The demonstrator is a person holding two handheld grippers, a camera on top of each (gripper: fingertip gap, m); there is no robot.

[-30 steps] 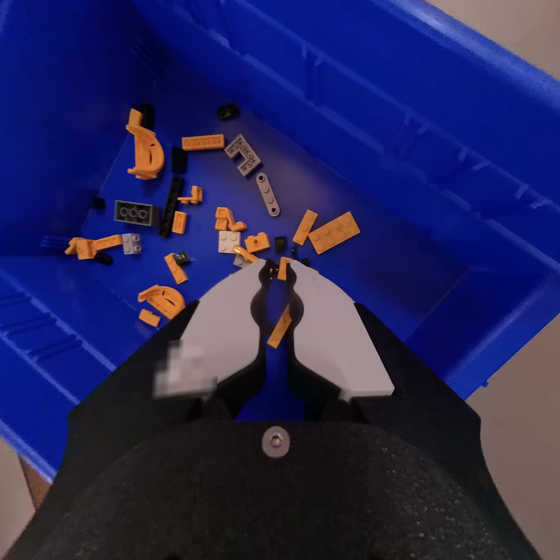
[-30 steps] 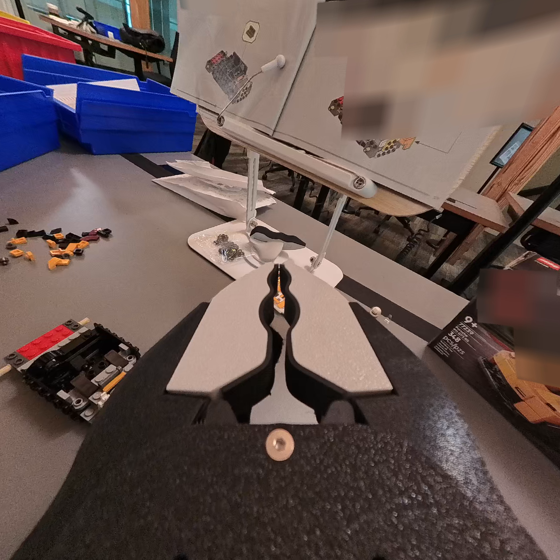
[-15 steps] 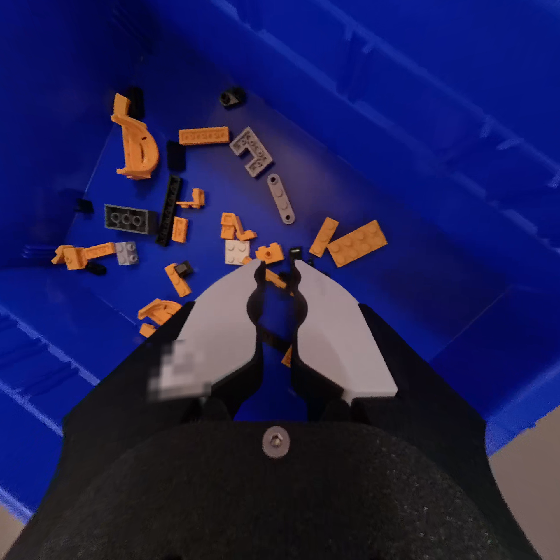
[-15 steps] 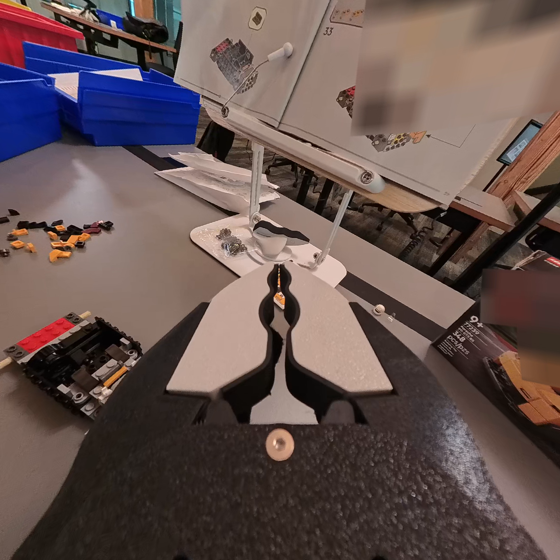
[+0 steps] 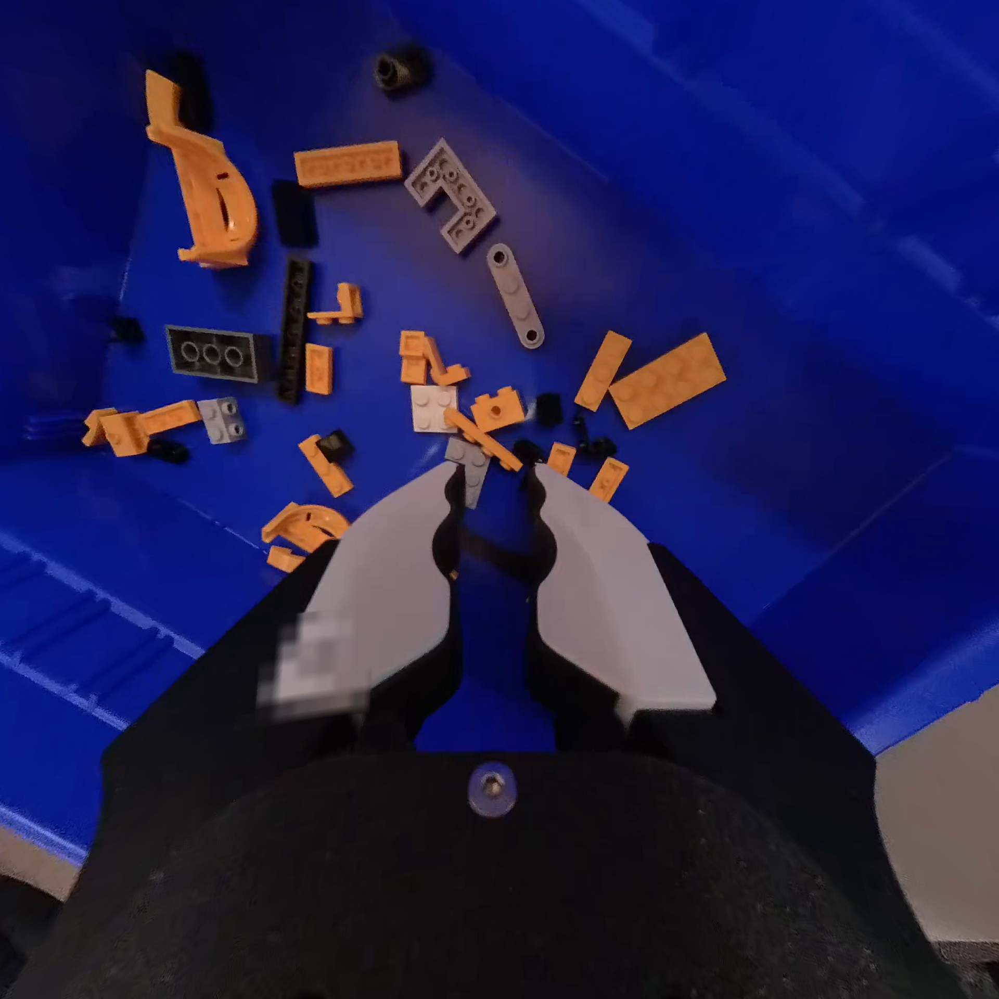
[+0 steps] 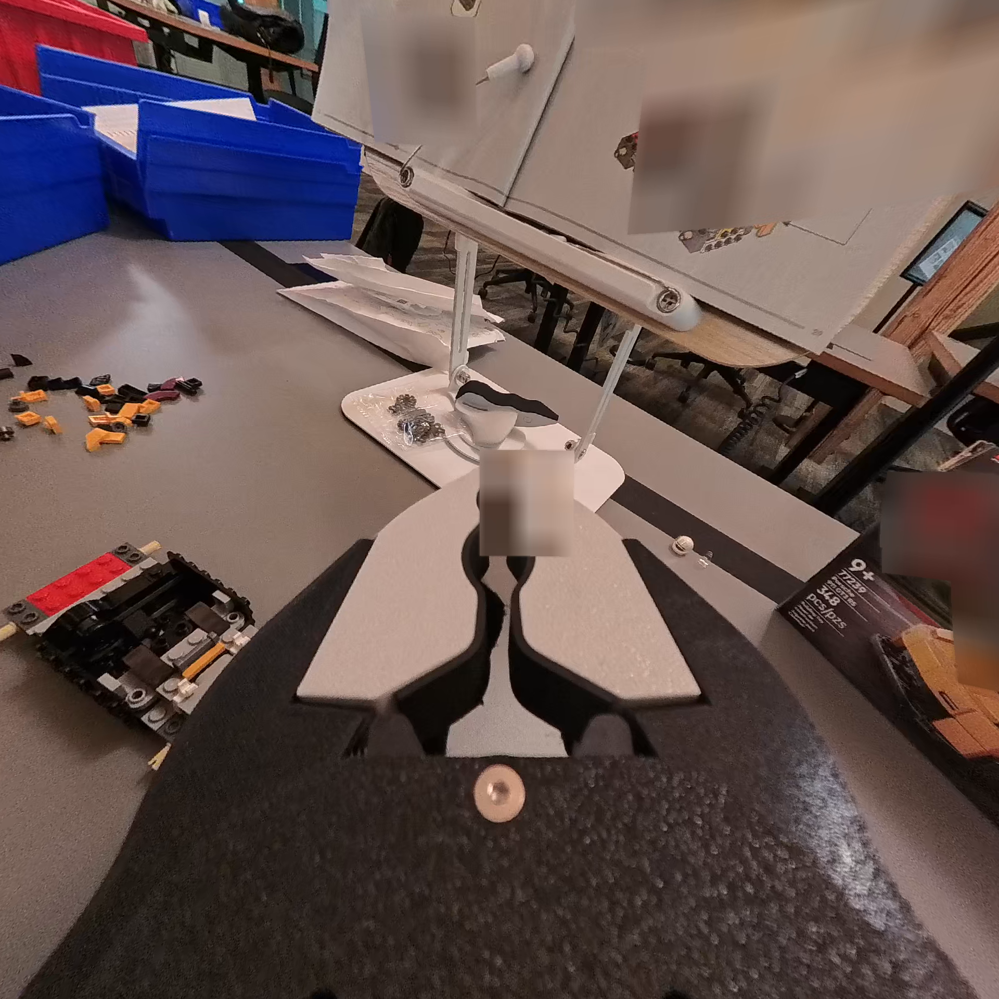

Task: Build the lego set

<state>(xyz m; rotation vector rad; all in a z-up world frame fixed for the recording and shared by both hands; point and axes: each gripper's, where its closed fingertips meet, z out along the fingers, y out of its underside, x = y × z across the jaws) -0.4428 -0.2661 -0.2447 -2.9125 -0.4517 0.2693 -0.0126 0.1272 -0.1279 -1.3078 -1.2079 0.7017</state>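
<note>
My left gripper [image 5: 494,473] is open, low inside a blue bin [image 5: 757,216] of loose Lego pieces. A thin orange plate [image 5: 484,440] and a small grey plate [image 5: 469,467] lie just ahead of and between its tips. Around them lie an orange 2x4 plate [image 5: 667,378], a grey L-shaped plate [image 5: 451,194], an orange arch [image 5: 213,200] and a black brick [image 5: 213,354]. My right gripper [image 6: 508,481] hovers over the grey table, shut on a small orange piece; a mosaic patch hides its tips. The partly built black model [image 6: 130,632] lies at the left.
An instruction booklet [image 6: 540,135] sits on a white stand [image 6: 594,470] straight ahead of the right gripper. A pile of loose orange and black pieces [image 6: 102,403] lies far left. Blue bins [image 6: 243,178] stand behind; the set's box [image 6: 865,621] lies right. Spacing between my two grippers at the tips: around 60 cm. The black brick [image 5: 213,354] lies around 9 cm away from my left fingertips.
My left gripper has opened its jaws and moved lower into the bin, toward the pieces. My right gripper has stayed shut and drifted slightly toward the stand.
</note>
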